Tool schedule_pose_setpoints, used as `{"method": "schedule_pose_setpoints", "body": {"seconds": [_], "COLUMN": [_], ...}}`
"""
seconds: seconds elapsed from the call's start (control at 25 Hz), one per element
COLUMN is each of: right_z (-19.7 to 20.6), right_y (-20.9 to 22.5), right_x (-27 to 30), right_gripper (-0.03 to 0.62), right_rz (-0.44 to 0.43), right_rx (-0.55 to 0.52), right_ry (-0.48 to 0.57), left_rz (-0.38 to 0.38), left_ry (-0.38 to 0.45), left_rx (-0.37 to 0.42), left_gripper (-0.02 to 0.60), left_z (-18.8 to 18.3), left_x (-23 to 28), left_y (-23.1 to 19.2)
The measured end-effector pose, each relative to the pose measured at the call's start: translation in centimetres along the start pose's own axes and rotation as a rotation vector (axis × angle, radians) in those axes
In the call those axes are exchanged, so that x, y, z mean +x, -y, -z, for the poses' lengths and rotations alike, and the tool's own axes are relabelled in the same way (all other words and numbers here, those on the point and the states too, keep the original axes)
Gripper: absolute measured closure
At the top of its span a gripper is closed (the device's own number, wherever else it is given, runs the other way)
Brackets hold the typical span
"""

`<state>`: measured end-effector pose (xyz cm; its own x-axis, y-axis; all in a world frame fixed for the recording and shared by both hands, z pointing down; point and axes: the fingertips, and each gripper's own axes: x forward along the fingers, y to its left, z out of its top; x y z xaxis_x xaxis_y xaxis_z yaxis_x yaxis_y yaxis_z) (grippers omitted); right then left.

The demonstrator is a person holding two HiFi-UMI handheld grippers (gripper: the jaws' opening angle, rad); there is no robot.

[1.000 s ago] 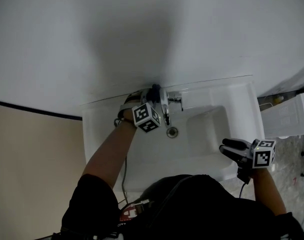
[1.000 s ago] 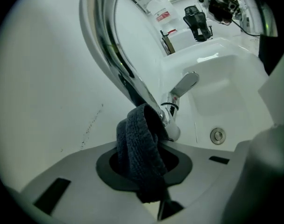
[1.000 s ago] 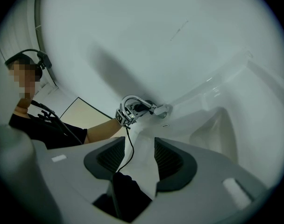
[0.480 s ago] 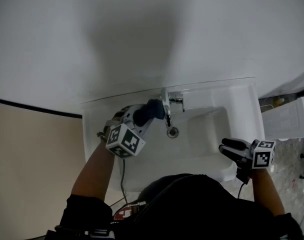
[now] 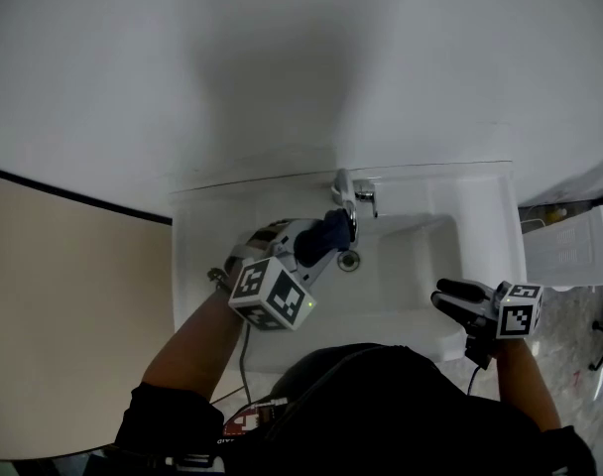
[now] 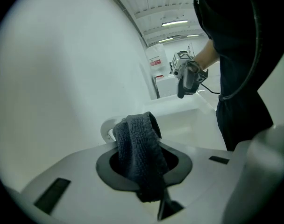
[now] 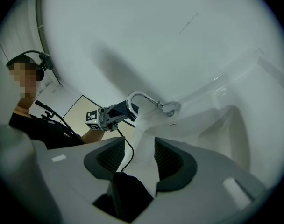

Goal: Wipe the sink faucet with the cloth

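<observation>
Seen from above, a white sink [image 5: 187, 266] is mounted against a white wall [image 5: 282, 67] and fills the middle of the view. The left tool [image 5: 319, 242] is clamped on a dark blue cloth [image 5: 323, 234]. The cloth bunches out past the tool's tips, just left of the curved spout of the chrome faucet [image 5: 347, 198], above the drain [image 5: 349, 260]. Whether cloth and spout touch is unclear. The right tool [image 5: 444, 297] hovers at the sink's front right edge, well apart from the faucet. Its jaws stand apart, with only white rim showing between them. The basin right of the spout lies open. The wall stands close behind the faucet.
</observation>
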<state>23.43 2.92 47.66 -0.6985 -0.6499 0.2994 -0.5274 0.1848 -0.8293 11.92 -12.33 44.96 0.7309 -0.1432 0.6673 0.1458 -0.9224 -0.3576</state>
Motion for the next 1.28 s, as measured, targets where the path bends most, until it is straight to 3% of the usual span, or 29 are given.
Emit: {"method": "schedule_pose_setpoints", "body": {"seconds": [0.16,0.44,0.68,0.84,0.96,1.16,1.28], "right_z": [0.3,0.3,0.0,-0.1,0.2,0.5,0.7], "right_y": [0.4,0.4,0.2,0.0,0.4,1.5,1.4], "right_x": [-0.1,0.2,0.5,0.2,0.0,-0.4,0.0], "right_gripper": [0.406,0.407,0.407,0.406,0.407,0.407,0.407], "right_rz": [0.0,-0.013,-0.006,0.002,0.016,0.045,0.044], "right_rx": [0.017,0.014,0.005,0.002,0.01,0.027,0.028], "right_ry": [-0.003,-0.015,-0.02,-0.018,-0.009,-0.016,-0.035], "left_rz": [-0.012,-0.028,-0.057,-0.039,-0.032,-0.152,-0.189], "left_ry": [-0.068,-0.111,-0.188,-0.155,-0.122,-0.187,-0.213], "left_rx": [-0.037,-0.065,-0.079,-0.163,-0.233,-0.381,-0.397], "left_gripper": [0.506,0.506,0.506,0.506,0.506,0.506,0.506], "left_z": [-1.2,-3.7,-2.9,-2.6,-0.3,6.8,7.7], "left_x": [1.4,4.5,9.0,10.3,9.1,6.9,7.7], "left_y": [0.3,0.6,-0.5,-1.7,-1.7,-5.3,-7.3]}}
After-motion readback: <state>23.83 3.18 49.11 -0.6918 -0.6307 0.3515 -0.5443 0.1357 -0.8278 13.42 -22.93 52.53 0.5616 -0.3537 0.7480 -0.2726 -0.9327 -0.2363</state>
